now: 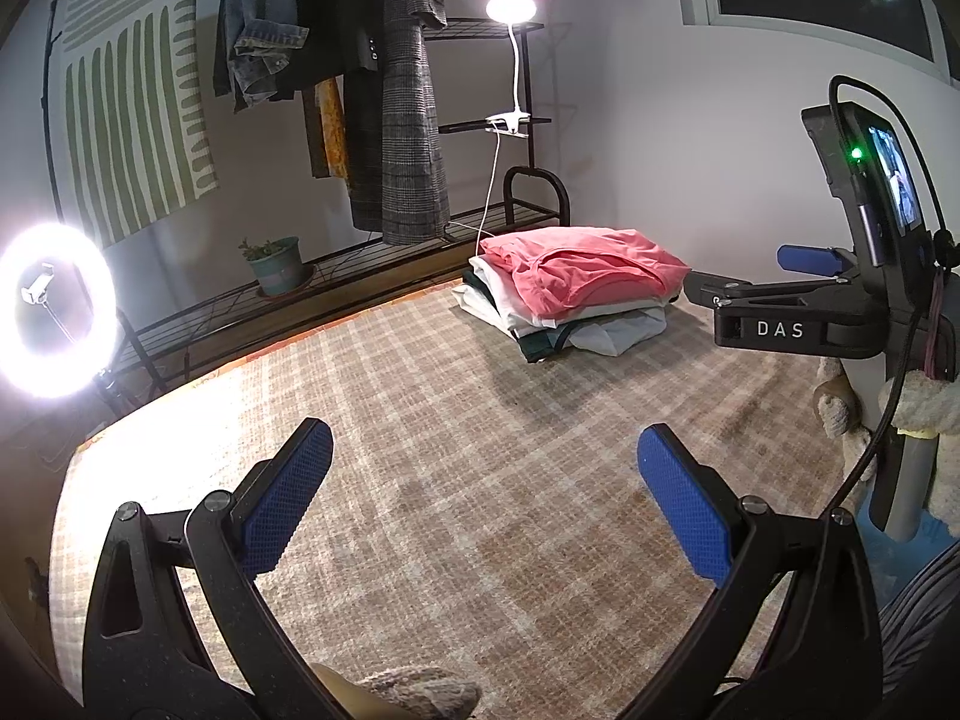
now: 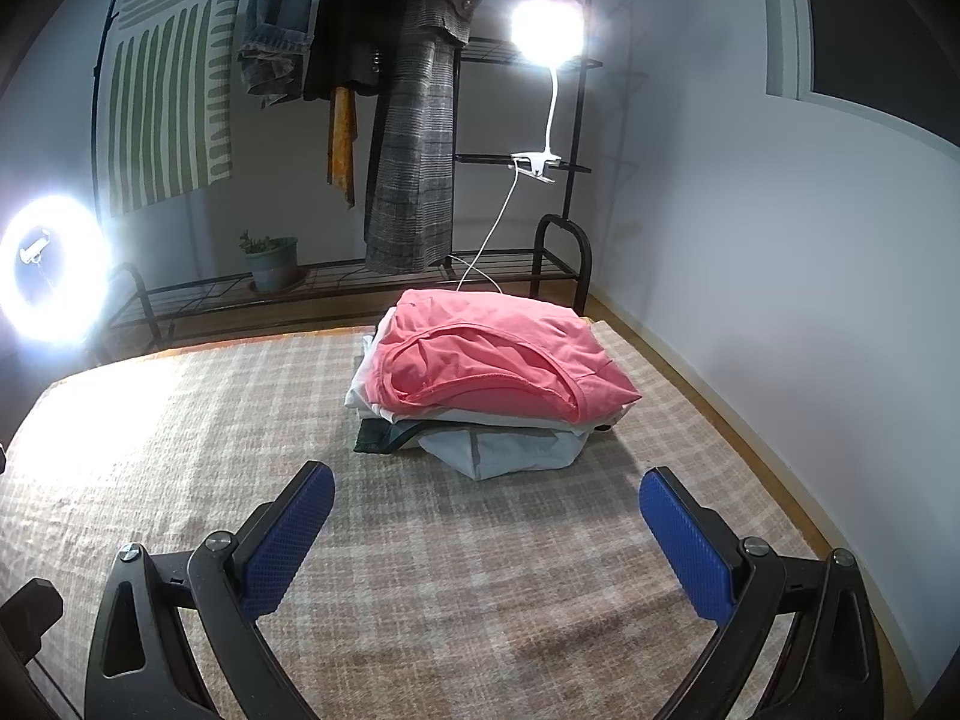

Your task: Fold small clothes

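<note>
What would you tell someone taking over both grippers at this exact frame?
Left gripper: open, empty, above the bare checked mat.
Right gripper: open, empty, facing the clothes stack from close by.
Clothes: one folded pile at the mat's far end, pink garment on top, white and dark pieces under it.
Done: everything in view sits folded in the stack.
Left: no loose garment shows on the mat; look outside the frame for more before carrying on.

Dim room, glaring ring light (image 1: 51, 312) left, clip lamp (image 2: 546, 30) flare, fisheye-warped edges
</note>
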